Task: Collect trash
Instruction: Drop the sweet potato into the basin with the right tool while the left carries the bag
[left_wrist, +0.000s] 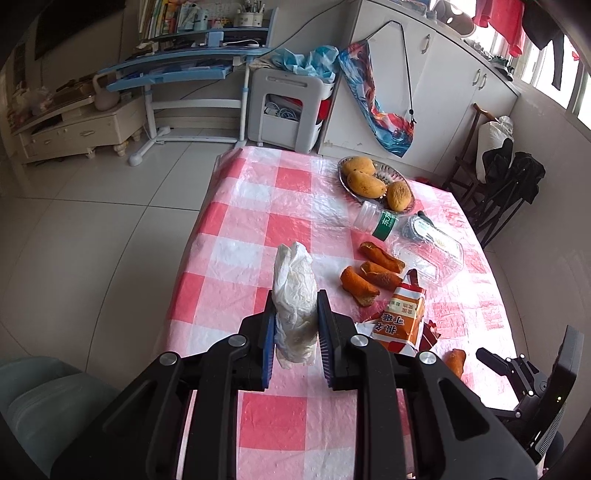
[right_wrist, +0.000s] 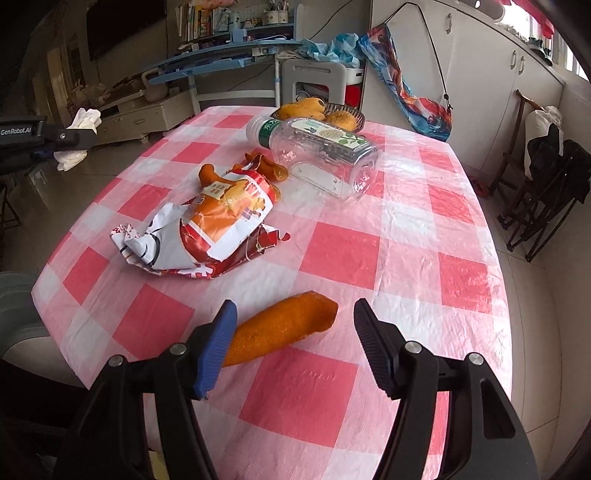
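Two hand-held grippers are over a table (right_wrist: 399, 229) with a pink and white checked cloth. The left hand-held gripper (left_wrist: 295, 325) is clenched on a crumpled white tissue (left_wrist: 295, 295), and the tissue stands up between the blue pads, lifted above the cloth. The right hand-held gripper (right_wrist: 291, 332) has its jaws spread apart, and an orange peel piece (right_wrist: 284, 332) lies on the table between them; its near end is just beside the left blue pad, but nothing presses on it. Farther on the table lies a torn orange and white snack bag (right_wrist: 218, 229). Behind it are some more peel pieces (left_wrist: 373, 273) and an empty clear plastic bottle (right_wrist: 325, 155) lying on its side. At the far edge stands a dish (left_wrist: 410, 205) with mangoes (left_wrist: 364, 181).
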